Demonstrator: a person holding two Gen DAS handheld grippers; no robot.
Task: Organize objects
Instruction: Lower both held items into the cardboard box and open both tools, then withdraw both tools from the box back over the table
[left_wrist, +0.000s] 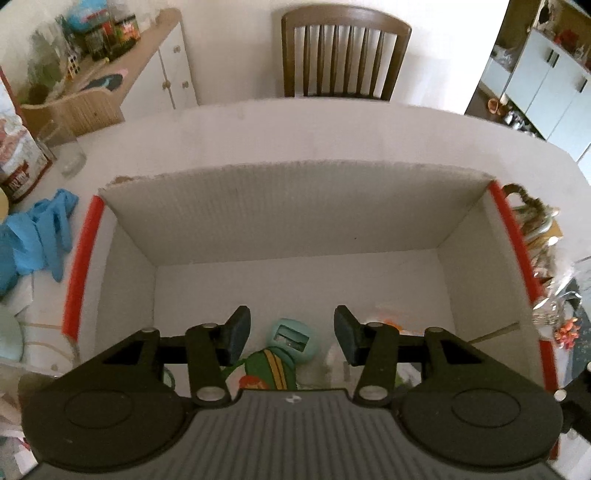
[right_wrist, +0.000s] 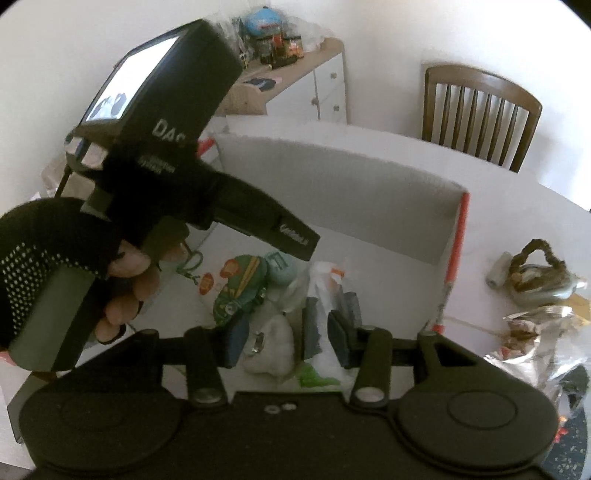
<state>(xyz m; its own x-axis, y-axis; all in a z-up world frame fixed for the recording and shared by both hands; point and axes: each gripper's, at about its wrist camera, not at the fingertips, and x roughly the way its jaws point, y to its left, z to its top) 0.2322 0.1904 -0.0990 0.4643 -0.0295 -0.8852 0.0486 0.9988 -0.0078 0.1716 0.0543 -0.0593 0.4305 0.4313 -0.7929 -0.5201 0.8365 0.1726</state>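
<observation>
Both jaws apart, the left hand-held gripper (right_wrist: 295, 243), lettered "DAS", and the right hand-held gripper (right_wrist: 288, 339) hang over one box (left_wrist: 295, 206).

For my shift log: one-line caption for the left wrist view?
Left gripper, jaws apart and empty, above a white cardboard box holding a green pouch and mint toy.

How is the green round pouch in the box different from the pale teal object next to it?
The green pouch is larger and patterned, with yellow stripes and orange patches; the pale teal object is smaller and plain. The pouch lies nearer the camera in the right wrist view, the teal object behind it, touching or overlapping. Both rest on the floor of the white cardboard box.
</observation>
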